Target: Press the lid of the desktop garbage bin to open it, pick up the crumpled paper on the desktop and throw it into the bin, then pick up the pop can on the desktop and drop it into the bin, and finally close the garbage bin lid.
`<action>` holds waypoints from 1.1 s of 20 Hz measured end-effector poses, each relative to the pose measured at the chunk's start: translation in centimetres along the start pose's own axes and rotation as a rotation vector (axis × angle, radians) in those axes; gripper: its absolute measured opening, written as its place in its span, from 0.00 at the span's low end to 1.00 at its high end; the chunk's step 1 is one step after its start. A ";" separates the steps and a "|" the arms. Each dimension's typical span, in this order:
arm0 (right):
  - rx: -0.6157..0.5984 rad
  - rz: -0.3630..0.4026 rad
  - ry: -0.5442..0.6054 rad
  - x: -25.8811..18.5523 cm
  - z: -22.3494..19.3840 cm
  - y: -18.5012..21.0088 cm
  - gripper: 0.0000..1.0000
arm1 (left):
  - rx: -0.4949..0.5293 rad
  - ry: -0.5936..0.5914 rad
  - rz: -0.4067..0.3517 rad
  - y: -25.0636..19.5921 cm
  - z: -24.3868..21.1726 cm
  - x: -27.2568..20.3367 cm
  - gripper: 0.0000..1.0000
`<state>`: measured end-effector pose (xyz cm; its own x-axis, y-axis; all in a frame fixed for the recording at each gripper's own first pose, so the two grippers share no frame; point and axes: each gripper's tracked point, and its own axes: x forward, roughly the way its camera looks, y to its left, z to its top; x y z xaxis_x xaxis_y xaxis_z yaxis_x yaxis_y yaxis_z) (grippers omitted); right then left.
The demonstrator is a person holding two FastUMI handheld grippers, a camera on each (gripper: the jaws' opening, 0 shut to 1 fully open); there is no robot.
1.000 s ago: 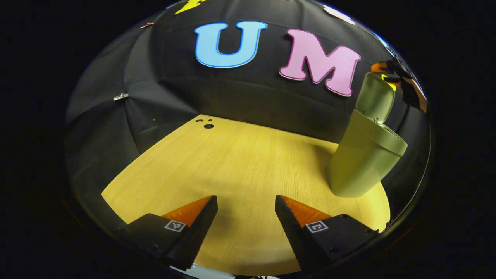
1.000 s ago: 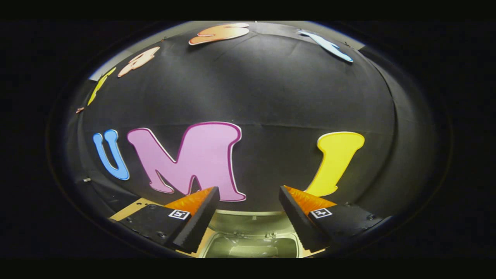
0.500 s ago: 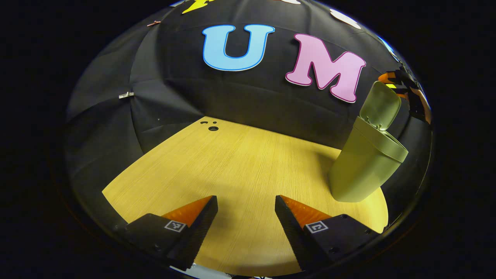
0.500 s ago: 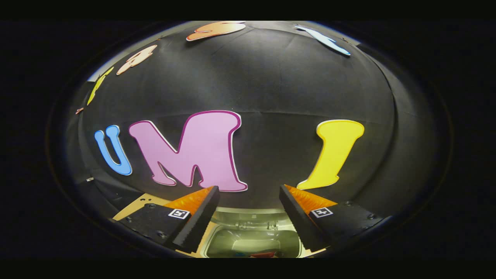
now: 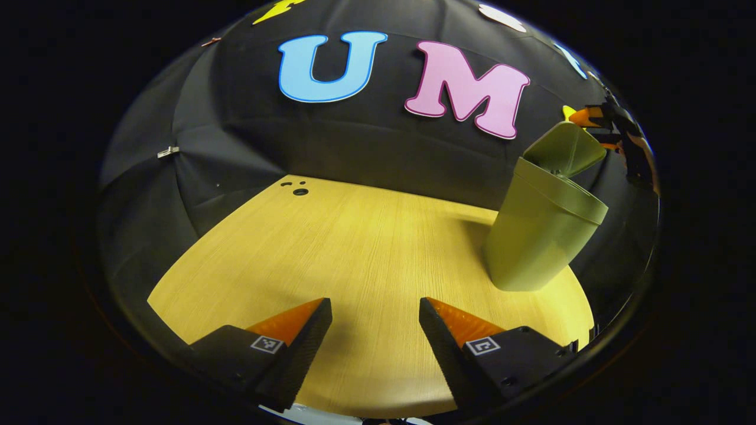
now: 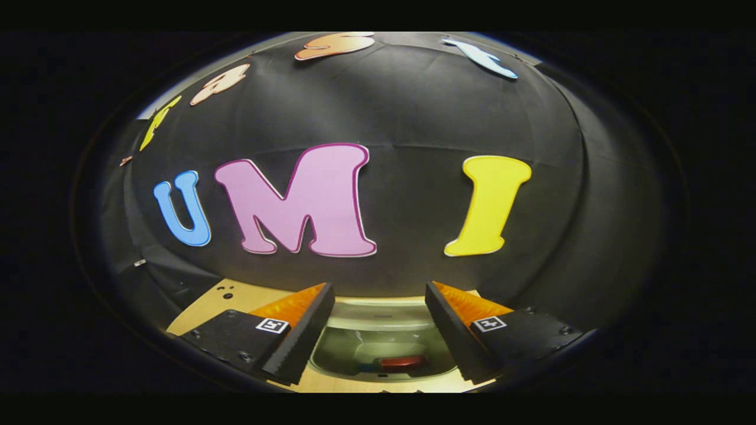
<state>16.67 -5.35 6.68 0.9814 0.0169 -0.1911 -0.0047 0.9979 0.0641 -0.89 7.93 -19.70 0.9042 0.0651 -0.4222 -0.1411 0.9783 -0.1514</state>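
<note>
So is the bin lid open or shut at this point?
Open: the lid is raised above the bin, leaning partway down; a red object shows inside.

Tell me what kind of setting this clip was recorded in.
Likely a staged recording booth, not a real home: black cloth wall on all sides, a bare wooden desktop, and a lone green desktop bin with its lid tipped up.

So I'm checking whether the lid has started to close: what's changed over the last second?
The lid has tipped from upright down toward the bin opening, with the right gripper beside it. In the right gripper view, something red now shows inside the bin. Both grippers stayed open and empty, and the left gripper kept hovering over the table.
</note>
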 end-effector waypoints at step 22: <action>-0.020 -0.069 0.120 -1.4 -11.4 0.1 0.99 | 0.006 0.044 -0.023 0.1 -0.4 1.7 0.96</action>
<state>13.15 -4.56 -4.18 0.9495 -0.0461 -0.3105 0.0576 0.9980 0.0277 0.50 8.07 -20.77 0.8885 0.0345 -0.4577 -0.1183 0.9807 -0.1558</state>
